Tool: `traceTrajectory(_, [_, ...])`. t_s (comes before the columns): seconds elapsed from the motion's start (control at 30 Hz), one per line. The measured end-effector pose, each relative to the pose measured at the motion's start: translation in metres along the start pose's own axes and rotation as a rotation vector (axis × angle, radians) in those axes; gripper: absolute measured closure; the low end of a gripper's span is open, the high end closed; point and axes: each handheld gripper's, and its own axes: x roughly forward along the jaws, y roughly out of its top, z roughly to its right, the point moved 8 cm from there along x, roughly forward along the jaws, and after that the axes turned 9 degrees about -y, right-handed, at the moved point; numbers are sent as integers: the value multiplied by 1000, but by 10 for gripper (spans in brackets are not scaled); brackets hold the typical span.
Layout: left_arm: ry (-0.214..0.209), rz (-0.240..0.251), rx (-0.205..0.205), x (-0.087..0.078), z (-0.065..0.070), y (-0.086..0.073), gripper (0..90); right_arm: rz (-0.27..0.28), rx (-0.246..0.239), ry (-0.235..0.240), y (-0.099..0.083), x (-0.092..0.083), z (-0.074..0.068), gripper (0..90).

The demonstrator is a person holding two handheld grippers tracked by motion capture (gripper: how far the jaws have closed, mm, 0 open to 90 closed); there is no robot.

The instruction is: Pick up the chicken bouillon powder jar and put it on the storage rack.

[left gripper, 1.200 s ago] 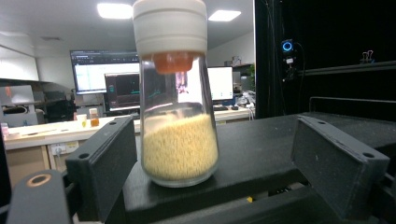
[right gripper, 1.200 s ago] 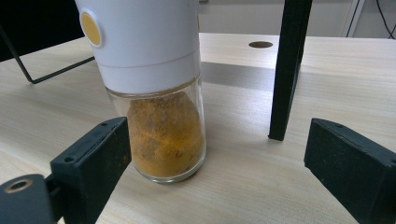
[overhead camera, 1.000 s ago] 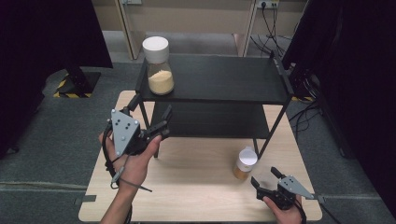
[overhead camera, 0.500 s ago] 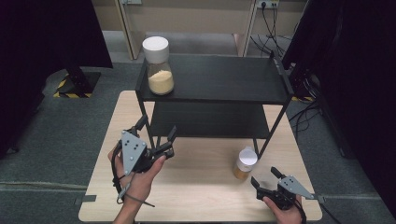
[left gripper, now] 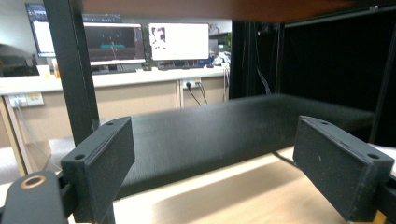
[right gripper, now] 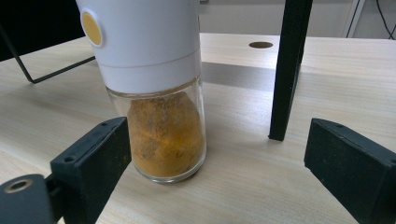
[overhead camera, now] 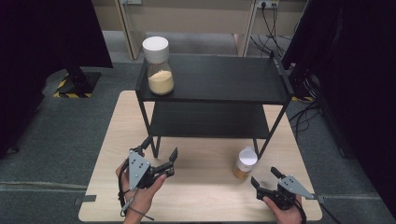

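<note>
My right gripper (overhead camera: pixel 266 178) sits low at the table's (overhead camera: pixel 205 200) near edge, about five o'clock from the middle of the board, jaws spread and holding nothing. The small spice jar (overhead camera: pixel 244 163) stands upright on the wood just ahead of it at roughly eleven o'clock, near the gripper but not touching. In the right gripper view the jar (right gripper: pixel 159 93), white cap over orange powder, is just left of centre, closer to the left pad than to the right one, and both pads are clear of the glass. The black shelf leg (right gripper: pixel 286 70) comes down at about one o'clock from the jar, just behind it and close, narrowing the room on that side.

My left gripper (overhead camera: pixel 161 151) is at seven o'clock on the table, jaws released and just opened a bit wider, nothing between them. Its tips point at the rack's (overhead camera: pixel 210 93) front left leg (overhead camera: pixel 156 144), just beside one finger. In the left gripper view the lower shelf (left gripper: pixel 224 135) spans the gap ahead.

A larger jar (overhead camera: pixel 159 65) with pale powder stands on the top shelf's left corner, at eleven o'clock, well apart from both grippers.
</note>
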Motion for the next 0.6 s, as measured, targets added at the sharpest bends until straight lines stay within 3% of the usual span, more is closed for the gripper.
traceTrajectory(0.27, [-4, -26, -53, -5, 3, -41, 120, 1, 3, -1, 0, 0, 0, 76])
traceTrajectory(0.6, [11, -109, -45, -4, 4, -72, 117, 2, -2, 1, 0, 0, 0, 76])
